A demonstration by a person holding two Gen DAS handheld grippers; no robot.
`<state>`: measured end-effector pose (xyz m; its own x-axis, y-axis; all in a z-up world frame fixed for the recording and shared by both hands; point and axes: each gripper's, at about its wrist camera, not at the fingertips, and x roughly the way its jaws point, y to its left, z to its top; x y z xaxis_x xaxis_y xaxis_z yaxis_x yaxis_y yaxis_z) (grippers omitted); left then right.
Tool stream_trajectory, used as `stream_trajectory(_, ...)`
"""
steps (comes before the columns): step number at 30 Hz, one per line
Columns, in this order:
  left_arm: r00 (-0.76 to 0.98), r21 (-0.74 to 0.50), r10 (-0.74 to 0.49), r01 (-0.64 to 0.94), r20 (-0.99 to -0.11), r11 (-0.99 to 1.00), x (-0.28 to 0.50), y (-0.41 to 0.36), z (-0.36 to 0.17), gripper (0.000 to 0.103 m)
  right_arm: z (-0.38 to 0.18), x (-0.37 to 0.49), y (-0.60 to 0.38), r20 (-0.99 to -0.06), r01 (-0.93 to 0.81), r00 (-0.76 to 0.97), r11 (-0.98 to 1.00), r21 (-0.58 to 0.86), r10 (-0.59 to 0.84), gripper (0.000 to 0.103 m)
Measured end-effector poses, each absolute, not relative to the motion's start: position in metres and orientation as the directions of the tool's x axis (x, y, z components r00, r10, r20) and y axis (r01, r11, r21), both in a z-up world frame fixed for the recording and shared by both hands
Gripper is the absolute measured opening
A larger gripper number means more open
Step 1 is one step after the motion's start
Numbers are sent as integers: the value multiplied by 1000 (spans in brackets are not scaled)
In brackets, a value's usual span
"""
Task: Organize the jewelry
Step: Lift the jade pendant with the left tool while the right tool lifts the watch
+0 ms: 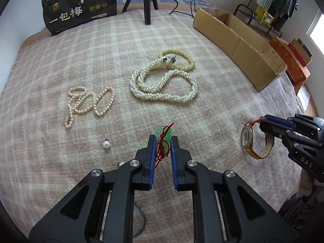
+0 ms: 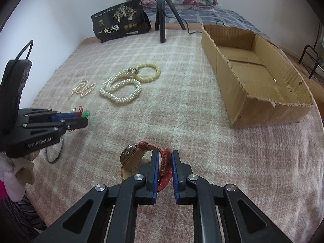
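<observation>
My left gripper [image 1: 163,139] is shut on a green pendant [image 1: 164,132] with a red cord [image 1: 161,148], held just above the checked blanket. It also shows in the right wrist view [image 2: 84,117]. My right gripper [image 2: 164,155] is shut on the red-brown strap of a gold wristwatch [image 2: 129,154]; the watch hangs to its left. The watch also shows in the left wrist view [image 1: 247,136]. A thick pearl rope necklace [image 1: 162,85], a yellow bead bracelet [image 1: 187,57], a thin pearl necklace [image 1: 89,103] and a pearl earring [image 1: 106,144] lie on the blanket.
An open cardboard box [image 2: 253,75] stands at the right on the bed. A black snack bag [image 2: 121,21] and a tripod [image 2: 162,12] stand at the back. A blue wire ring [image 2: 54,151] lies near the left gripper. A second pearl stud [image 1: 121,164] peeks beside the left fingers.
</observation>
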<state>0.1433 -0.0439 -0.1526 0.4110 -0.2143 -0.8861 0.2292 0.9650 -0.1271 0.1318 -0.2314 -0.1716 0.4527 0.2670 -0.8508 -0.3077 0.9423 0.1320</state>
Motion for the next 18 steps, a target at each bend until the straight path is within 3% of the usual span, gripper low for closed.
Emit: stream_trajectory(18,501,-166,-274,249,-821,954,153,-72,-102,12,-111,150,-247,-738,-272,625,957,98,254,10)
